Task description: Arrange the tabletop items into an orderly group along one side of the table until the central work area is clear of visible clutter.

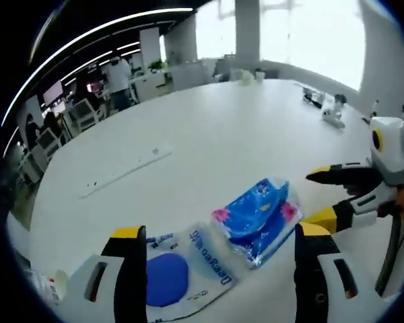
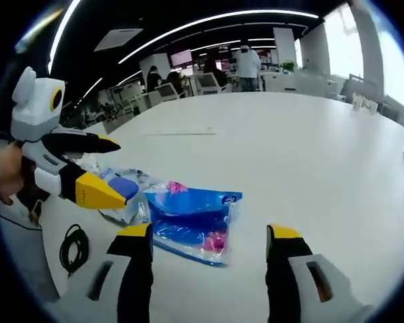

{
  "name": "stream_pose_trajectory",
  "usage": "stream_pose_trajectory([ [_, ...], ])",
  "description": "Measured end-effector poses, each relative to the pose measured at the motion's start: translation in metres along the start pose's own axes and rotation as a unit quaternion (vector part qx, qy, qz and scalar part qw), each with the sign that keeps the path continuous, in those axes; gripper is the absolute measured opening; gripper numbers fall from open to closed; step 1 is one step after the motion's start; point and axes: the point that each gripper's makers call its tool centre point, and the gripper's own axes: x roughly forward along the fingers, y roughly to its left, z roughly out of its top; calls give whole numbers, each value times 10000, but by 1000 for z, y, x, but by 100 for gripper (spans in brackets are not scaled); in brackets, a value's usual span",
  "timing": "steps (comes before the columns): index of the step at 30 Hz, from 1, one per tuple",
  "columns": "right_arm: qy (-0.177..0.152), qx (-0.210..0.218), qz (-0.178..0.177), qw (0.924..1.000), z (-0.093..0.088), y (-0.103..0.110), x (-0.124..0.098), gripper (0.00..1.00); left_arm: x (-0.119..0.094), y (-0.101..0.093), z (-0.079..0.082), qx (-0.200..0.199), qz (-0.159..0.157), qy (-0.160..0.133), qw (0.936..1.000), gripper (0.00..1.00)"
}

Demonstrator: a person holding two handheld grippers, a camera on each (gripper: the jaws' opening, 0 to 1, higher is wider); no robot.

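A blue tissue packet lies on the white table, partly over a white wipes packet with a blue round lid. My left gripper is open, its jaws standing either side of the two packets. It also comes into the right gripper view from the left, just above the white packet. My right gripper is open too, facing the blue packet from the other side. In the left gripper view it enters from the right, close beside the blue packet and apart from it.
A coiled black cable lies near the table edge. A long flat white strip rests further out. Small items stand at the far right side. Chairs, desks and a person are beyond the table.
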Motion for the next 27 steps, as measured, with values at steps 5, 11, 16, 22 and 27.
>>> stream_pose_trajectory([
  [5, -106, -52, 28, 9999, 8, 6, -10, 64, -15, -1, -1, 30, -119, -60, 9999, 86],
  [11, -151, -58, -20, 9999, 12, 6, -15, 63, -33, 11, -2, 186, -113, -46, 9998, 82],
  [16, -230, -100, -24, 9997, 16, 13, -20, 63, -49, 16, 0, 139, -55, -143, 9998, 82],
  [22, -250, -150, -32, 9996, 12, 26, -32, 62, -65, 16, -9, 27, -116, -216, 9997, 81],
  [27, -224, -157, -73, 9996, 6, 32, -46, 61, -79, 19, -16, -9, -160, -241, 9996, 79],
])
